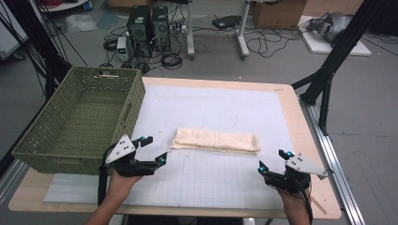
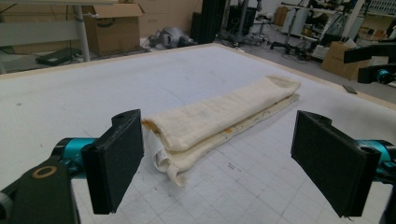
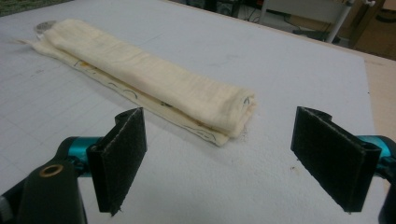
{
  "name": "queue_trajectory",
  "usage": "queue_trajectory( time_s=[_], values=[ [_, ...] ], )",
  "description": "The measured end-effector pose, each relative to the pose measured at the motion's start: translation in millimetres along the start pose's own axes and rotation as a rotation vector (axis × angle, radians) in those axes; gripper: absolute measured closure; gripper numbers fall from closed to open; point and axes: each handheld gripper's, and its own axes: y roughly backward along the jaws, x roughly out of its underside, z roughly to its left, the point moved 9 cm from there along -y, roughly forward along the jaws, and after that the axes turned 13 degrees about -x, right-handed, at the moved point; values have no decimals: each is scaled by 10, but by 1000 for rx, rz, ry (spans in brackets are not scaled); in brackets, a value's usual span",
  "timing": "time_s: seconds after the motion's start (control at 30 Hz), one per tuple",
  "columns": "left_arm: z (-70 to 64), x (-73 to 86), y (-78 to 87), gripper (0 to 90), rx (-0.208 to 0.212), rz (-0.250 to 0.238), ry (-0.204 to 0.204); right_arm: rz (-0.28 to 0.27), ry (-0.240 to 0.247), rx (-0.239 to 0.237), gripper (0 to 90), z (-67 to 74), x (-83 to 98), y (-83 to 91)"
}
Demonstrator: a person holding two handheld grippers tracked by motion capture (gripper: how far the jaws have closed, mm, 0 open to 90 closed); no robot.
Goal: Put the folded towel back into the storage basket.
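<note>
A cream cloth [image 1: 215, 140], folded into a long narrow strip, lies flat across the middle of the white gridded mat [image 1: 211, 178]. My left gripper [image 1: 154, 150] hovers just off the cloth's left end, jaws wide apart with nothing between them. In the left gripper view the folded cloth [image 2: 219, 121] lies a short way beyond the two black pads [image 2: 116, 163]. My right gripper [image 1: 273, 160] sits a little below and right of the cloth's right end, also open and empty. The right gripper view has the cloth [image 3: 149, 79] ahead of the pads [image 3: 119, 161], running away to the upper left.
A green woven basket [image 1: 80, 122] stands at the table's left side, close behind the left gripper. The wooden table edge [image 1: 300, 122] borders the mat on the right. Computers, cables and black frame legs stand on the floor beyond the table.
</note>
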Motion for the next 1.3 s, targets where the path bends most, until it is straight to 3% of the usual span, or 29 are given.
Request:
queue_trajectory(
  time_s=[0.37,1.3],
  values=[
    [-13,-3,8,175,4,5,-9,-10,-25,4,169,-12,13,35],
    [-33,5,1,176,14,20,-19,-18,-13,3,170,-24,-3,22]
  ],
)
